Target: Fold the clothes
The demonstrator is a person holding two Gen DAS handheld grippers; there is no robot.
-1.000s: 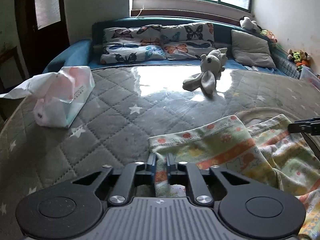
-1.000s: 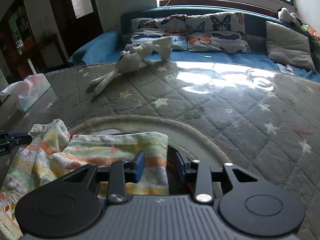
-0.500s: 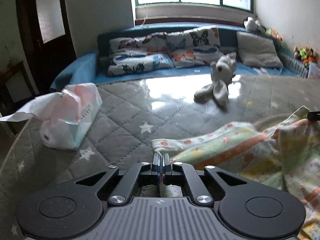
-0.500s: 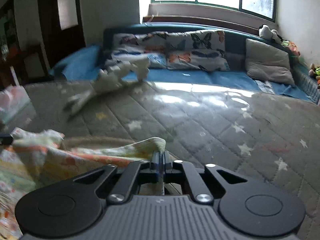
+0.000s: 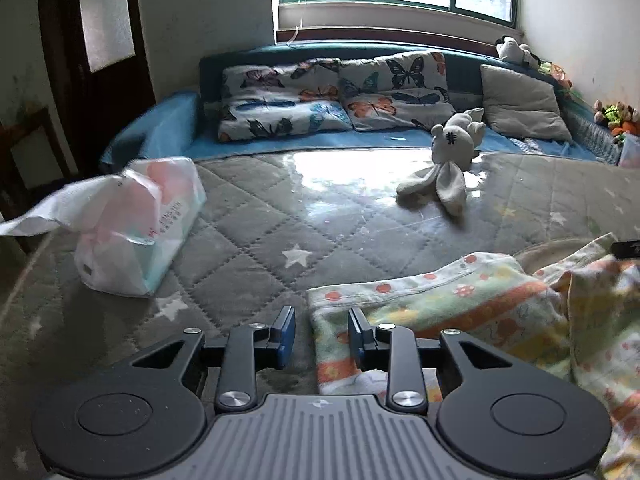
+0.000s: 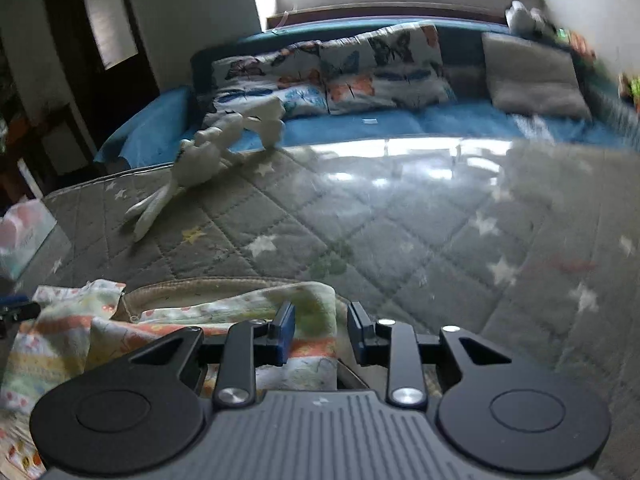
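A child's garment [image 5: 460, 308] with orange, yellow and green print lies bunched on the grey quilted star mat [image 5: 280, 220]. My left gripper [image 5: 322, 334] is open, and the garment's left edge lies loose between its blue-padded fingers [image 5: 286, 330]. In the right wrist view the same garment [image 6: 192, 316] spreads to the left. My right gripper [image 6: 321, 332] is also open, with the garment's right corner lying slack between its fingers. The dark tip of the right gripper [image 5: 626, 249] shows at the far right edge of the left wrist view.
A soft tissue pack [image 5: 136, 232] stands on the mat at the left. A white plush rabbit [image 5: 448, 164] lies toward the back. A beige round rim [image 6: 200, 286] shows under the garment. Butterfly pillows [image 5: 332, 100] and a grey cushion [image 5: 520, 104] line the blue bench behind.
Half a second ago both grippers were shut on the garment's edge. Both have now opened and let it go, and the garment lies on the mat.
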